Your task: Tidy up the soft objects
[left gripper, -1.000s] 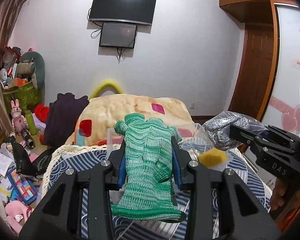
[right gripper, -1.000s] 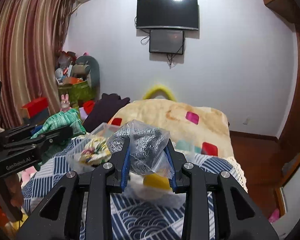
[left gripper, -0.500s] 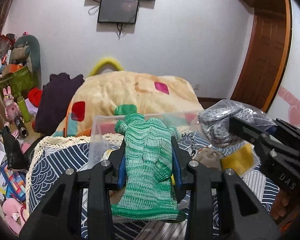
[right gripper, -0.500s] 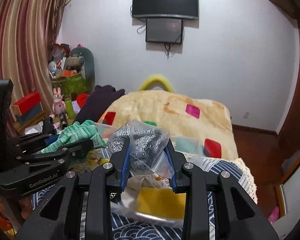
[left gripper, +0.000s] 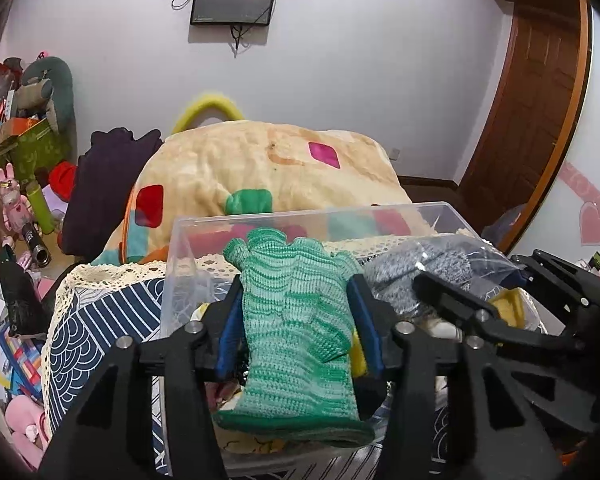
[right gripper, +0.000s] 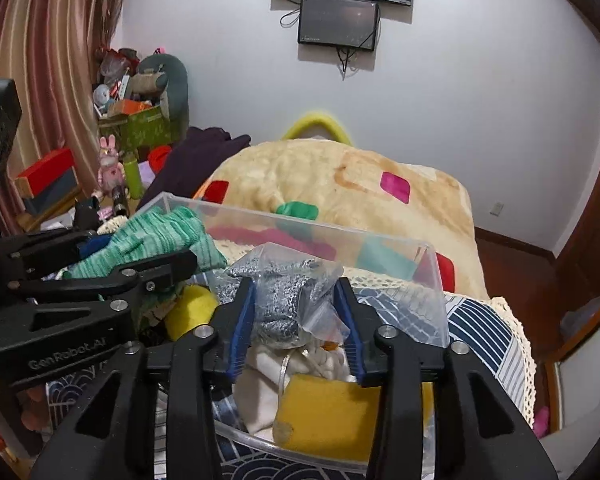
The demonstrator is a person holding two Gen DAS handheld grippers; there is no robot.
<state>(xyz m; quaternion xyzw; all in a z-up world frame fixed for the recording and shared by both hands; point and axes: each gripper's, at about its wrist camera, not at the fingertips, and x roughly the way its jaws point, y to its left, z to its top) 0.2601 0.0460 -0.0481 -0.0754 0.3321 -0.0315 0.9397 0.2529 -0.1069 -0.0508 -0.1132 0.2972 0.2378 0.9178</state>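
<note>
Left gripper (left gripper: 296,320) jaws just widened, green knit glove (left gripper: 296,320) loosely between them. Right gripper (right gripper: 296,316), at its 3 o'clock, likewise widened around bagged grey cloth (right gripper: 284,304). Both over clear bin (left gripper: 204,224).

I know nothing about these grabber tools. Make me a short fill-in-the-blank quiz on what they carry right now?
The left gripper has a knitted ____ glove between its fingers.
The right gripper carries grey fabric sealed in a clear plastic ____.
Both hang over a clear plastic ____ on the bed.

Missing words: green; bag; bin
</note>
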